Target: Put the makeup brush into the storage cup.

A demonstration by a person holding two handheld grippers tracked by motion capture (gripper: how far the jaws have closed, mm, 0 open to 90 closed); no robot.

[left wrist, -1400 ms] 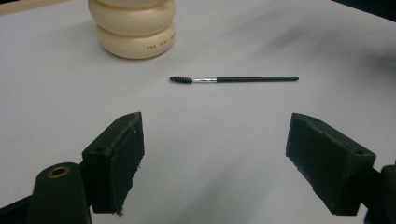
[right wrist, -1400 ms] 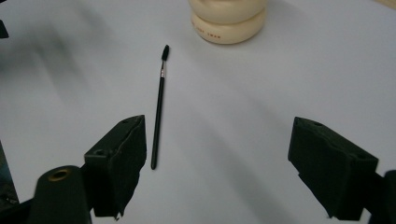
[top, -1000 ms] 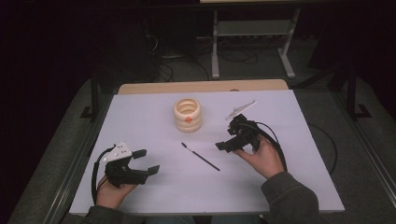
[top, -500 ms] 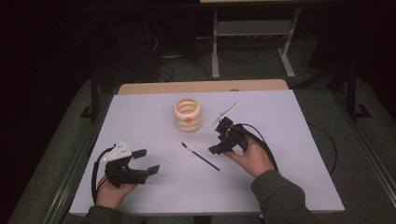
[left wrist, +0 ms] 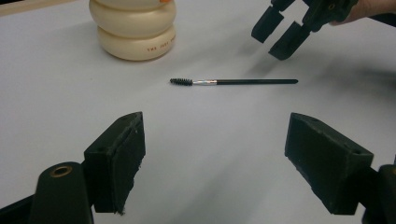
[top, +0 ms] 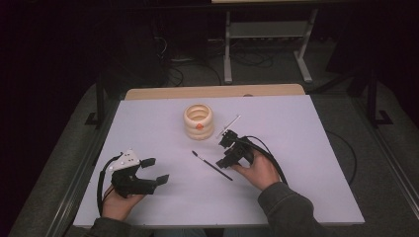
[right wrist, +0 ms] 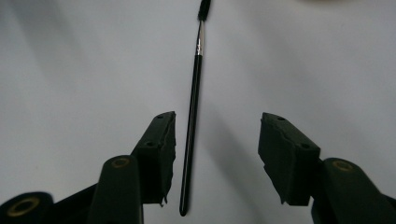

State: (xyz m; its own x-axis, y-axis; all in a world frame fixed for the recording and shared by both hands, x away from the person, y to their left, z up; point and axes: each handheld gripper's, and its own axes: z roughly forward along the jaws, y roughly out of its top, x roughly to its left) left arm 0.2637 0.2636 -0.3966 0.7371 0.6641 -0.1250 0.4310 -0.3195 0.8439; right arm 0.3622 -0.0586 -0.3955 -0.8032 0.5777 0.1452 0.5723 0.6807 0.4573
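A thin black brush (top: 212,165) with a bristled tip lies on the white table sheet (top: 306,148), in front of a cream ringed holder (top: 198,121). My right gripper (top: 225,150) hovers open just over the brush's handle end. In the right gripper view the brush (right wrist: 192,116) runs lengthwise between the jaws, closer to the left one, and the right gripper (right wrist: 217,135) touches nothing. My left gripper (top: 155,170) rests open near the front left. From the left gripper (left wrist: 212,158) I see the brush (left wrist: 233,82) lying crosswise, the holder (left wrist: 134,28) behind it and the right gripper (left wrist: 280,32).
A thin white stick (top: 229,126) lies just right of the holder. A wooden strip (top: 212,92) borders the sheet's far edge. Black cables trail from both grippers. A metal stand (top: 267,44) and floor cables sit beyond the table.
My right gripper has moved left and nearer, from beside the white stick to over the brush handle. The left gripper has stayed put.
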